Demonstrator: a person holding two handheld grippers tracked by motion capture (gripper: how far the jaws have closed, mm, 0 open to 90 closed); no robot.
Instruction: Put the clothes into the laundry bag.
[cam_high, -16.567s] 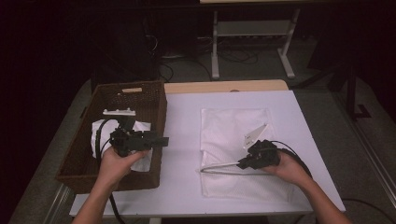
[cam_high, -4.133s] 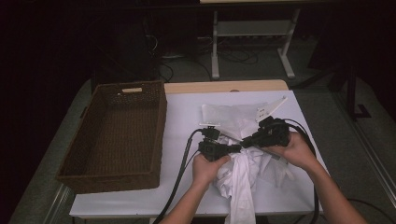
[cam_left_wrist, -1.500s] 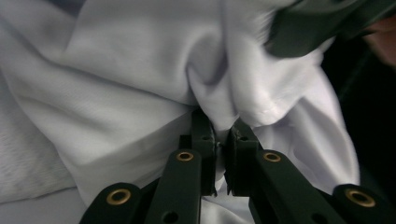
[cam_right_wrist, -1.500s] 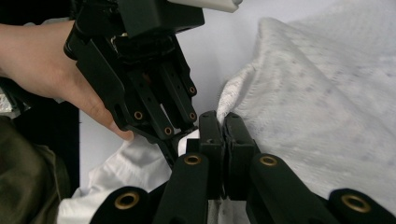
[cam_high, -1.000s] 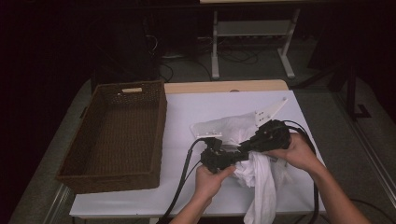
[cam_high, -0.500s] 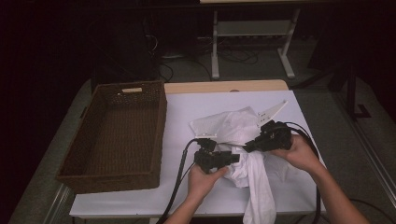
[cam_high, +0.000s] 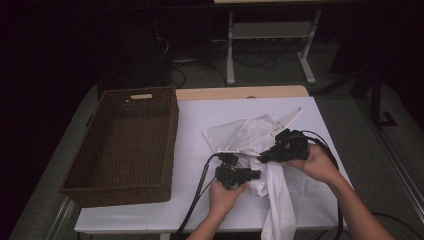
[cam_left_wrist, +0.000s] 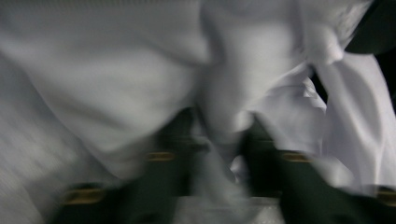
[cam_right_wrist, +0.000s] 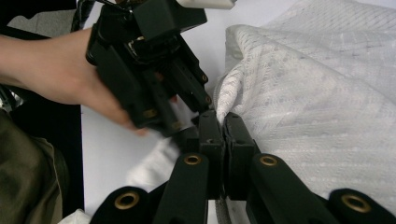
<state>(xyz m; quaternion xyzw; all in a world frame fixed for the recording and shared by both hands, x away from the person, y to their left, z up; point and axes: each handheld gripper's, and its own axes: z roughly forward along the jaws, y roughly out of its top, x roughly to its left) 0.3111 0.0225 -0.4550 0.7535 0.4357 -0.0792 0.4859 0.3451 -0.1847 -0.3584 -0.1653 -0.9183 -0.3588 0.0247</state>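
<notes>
The wicker basket stands beside the white cloth.

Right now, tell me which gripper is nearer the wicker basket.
Left. The left gripper is beside the white cloth, closer to the basket; the right gripper is farther right.

The left tool has dropped lower, jaws closing around the white cloth.

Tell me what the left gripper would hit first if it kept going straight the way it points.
Most likely the white cloth. The left gripper points toward the bunched fabric, and a fold already sits between its jaws, which have just been closing. The view is blurred, so contact is uncertain.
</notes>
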